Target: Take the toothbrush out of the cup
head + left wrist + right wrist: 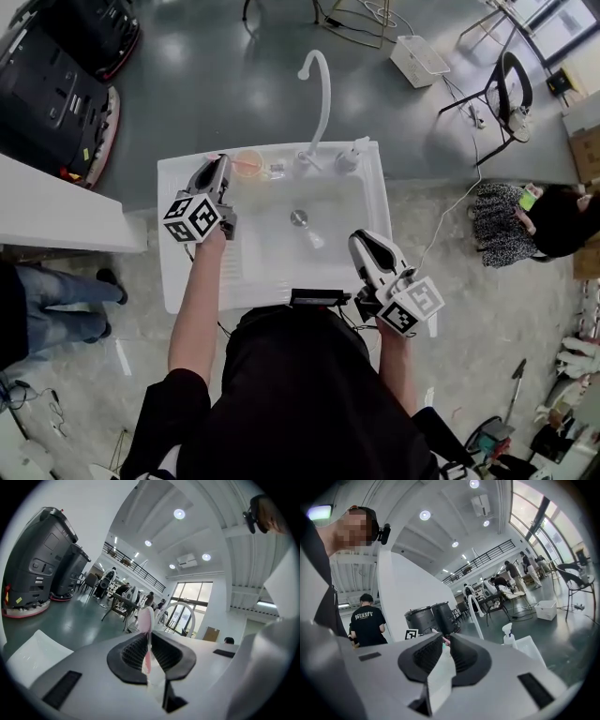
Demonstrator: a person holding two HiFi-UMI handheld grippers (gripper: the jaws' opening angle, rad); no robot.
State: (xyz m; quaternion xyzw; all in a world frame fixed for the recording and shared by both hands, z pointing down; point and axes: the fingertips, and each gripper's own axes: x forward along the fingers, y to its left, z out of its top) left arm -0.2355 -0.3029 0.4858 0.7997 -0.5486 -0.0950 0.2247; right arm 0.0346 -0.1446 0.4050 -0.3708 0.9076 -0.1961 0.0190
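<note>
- Far left on the floor there are two big dark floor-scrubber machines [56, 75], well away from everything else.
- The left gripper [221, 163] is over the back left corner of the white sink [192, 272], pointing roughly level toward the back edge.
- Its jaws are pinched nearly all the way together on the pink toothbrush [146, 620]. In the left gripper view the handle is clamped between the ribbed pads, and the brush stands upright with its head poking up above the jaws.
- The lower end of the toothbrush is hidden behind the gripper body, so there's no telling whether it's fully clear of the cup.
- The cup [249, 164], an orangey see-through one, sits on the back ledge just to the right of the left gripper's tip.
- Next along the ledge is the tall white curved faucet [322, 94], then a white soap dispenser [352, 155] right beside it.
- The right gripper [366, 242] hangs over the front right corner of the sink. Its jaws are only a narrow gap apart, and there's nothing between them.
- Far right, a person [525, 220] is crouched on the floor, with a black chair [506, 89] further back.
</note>
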